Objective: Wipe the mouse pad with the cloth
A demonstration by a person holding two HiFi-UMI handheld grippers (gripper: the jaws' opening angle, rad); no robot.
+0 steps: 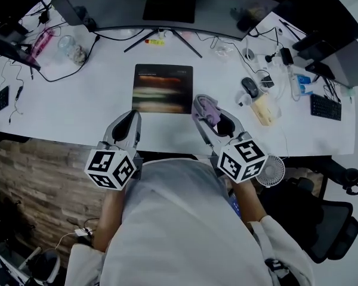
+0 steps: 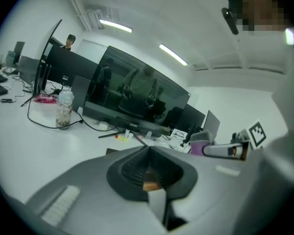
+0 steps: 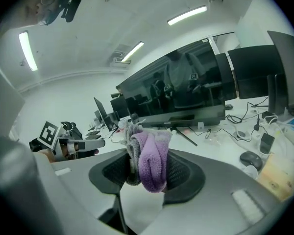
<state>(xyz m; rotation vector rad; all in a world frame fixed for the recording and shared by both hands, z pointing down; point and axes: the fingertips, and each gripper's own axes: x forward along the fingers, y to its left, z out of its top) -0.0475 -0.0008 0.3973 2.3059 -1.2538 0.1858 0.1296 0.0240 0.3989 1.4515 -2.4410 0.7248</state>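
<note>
A dark mouse pad [image 1: 163,88] lies flat on the white desk [image 1: 77,106] in front of the monitor stand. My right gripper [image 1: 206,113] is shut on a purple and grey cloth [image 1: 207,108], held off the pad's near right corner. In the right gripper view the folded cloth [image 3: 149,159] hangs pinched between the jaws. My left gripper [image 1: 134,115] hovers at the pad's near left corner, jaws closed together with nothing in them; the left gripper view shows the closed jaws [image 2: 148,166] and the right gripper's cloth [image 2: 202,147] beyond.
A wide monitor [image 1: 167,5] stands behind the pad. A computer mouse [image 1: 249,87], a beige pack [image 1: 264,109], cables and a keyboard [image 1: 326,107] crowd the right side. A bottle [image 1: 71,49] stands at the back left. A small fan [image 1: 269,171] sits near the desk's front edge.
</note>
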